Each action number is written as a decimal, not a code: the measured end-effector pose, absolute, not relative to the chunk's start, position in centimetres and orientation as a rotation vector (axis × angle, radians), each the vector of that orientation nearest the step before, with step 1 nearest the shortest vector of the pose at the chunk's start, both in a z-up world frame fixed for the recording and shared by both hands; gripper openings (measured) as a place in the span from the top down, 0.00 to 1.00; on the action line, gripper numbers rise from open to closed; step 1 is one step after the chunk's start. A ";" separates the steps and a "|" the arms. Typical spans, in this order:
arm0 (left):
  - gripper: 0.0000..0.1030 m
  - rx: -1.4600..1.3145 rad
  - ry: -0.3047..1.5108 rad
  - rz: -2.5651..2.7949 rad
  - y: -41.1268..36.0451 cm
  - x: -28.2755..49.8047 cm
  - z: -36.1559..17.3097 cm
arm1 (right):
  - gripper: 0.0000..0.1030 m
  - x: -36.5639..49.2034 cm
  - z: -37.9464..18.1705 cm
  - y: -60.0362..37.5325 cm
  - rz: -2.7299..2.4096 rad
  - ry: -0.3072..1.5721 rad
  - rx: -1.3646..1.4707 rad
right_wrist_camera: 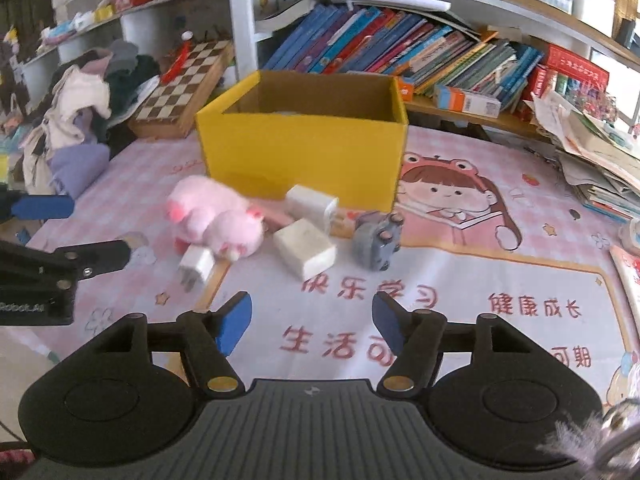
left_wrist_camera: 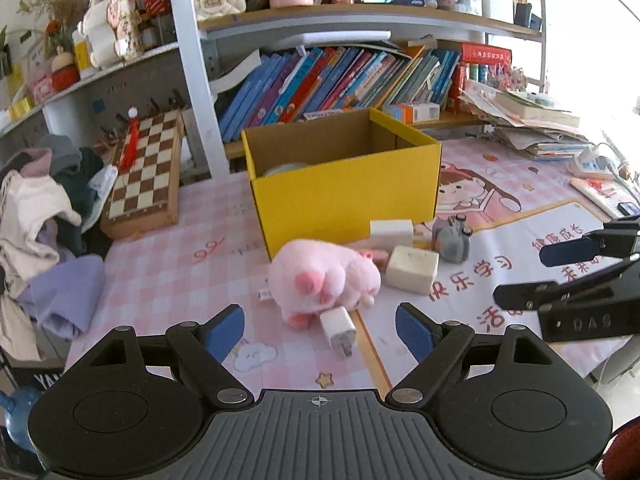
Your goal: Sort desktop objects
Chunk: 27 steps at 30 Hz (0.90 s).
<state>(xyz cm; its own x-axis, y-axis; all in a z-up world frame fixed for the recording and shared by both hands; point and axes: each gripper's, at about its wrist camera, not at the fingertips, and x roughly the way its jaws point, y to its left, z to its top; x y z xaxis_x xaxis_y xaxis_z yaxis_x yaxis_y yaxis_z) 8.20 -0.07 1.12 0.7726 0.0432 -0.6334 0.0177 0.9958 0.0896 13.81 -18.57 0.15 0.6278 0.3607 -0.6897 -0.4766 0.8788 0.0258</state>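
Note:
A yellow cardboard box (left_wrist_camera: 344, 184) (right_wrist_camera: 304, 156) stands open on the pink desk mat. In front of it lie a pink plush pig (left_wrist_camera: 324, 280) (right_wrist_camera: 216, 216), a small white charger (left_wrist_camera: 339, 330) (right_wrist_camera: 197, 265), two white blocks (left_wrist_camera: 412, 269) (right_wrist_camera: 306, 252) (left_wrist_camera: 391, 232) (right_wrist_camera: 312, 205) and a grey toy (left_wrist_camera: 452, 242) (right_wrist_camera: 376, 242). My left gripper (left_wrist_camera: 320, 332) is open and empty, just short of the charger. My right gripper (right_wrist_camera: 312, 320) is open and empty, a little short of the nearer white block; it also shows at the right of the left wrist view (left_wrist_camera: 520, 276).
A chessboard (left_wrist_camera: 146, 172) (right_wrist_camera: 184, 80) and a heap of clothes (left_wrist_camera: 40, 220) (right_wrist_camera: 76, 120) lie at the left. A shelf of books (left_wrist_camera: 340, 80) (right_wrist_camera: 400, 44) stands behind the box. A stack of papers (left_wrist_camera: 536, 128) (right_wrist_camera: 600, 160) and a power strip (left_wrist_camera: 592, 164) sit at the right.

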 end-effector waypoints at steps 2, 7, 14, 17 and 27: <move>0.17 0.074 0.702 0.007 0.0 7.9 0.8 | 0.33 13.4 -0.1 -18.1 0.488 0.759 -0.176; 0.17 0.065 0.725 -0.003 0.1 7.3 -0.1 | 0.28 13.1 -0.4 -17.8 0.475 0.777 -0.179; 0.17 0.048 0.738 -0.001 0.7 6.9 -0.5 | 0.19 13.0 -0.8 -17.7 0.449 0.806 -0.173; 0.17 0.049 0.737 -0.007 0.8 6.8 -0.5 | 0.18 12.8 -0.8 -17.5 0.446 0.807 -0.175; 0.17 0.050 0.743 -0.018 0.8 6.9 -0.6 | 0.18 13.2 -0.8 -18.0 0.445 0.817 -0.181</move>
<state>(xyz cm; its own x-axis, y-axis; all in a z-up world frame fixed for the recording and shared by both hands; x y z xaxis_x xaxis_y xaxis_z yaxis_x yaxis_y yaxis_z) 6.92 0.78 -0.64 0.7364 0.0013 -0.6766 0.0343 0.9986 0.0393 13.22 -18.05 -0.79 0.5987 0.3132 -0.7372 -0.4501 0.8929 0.0138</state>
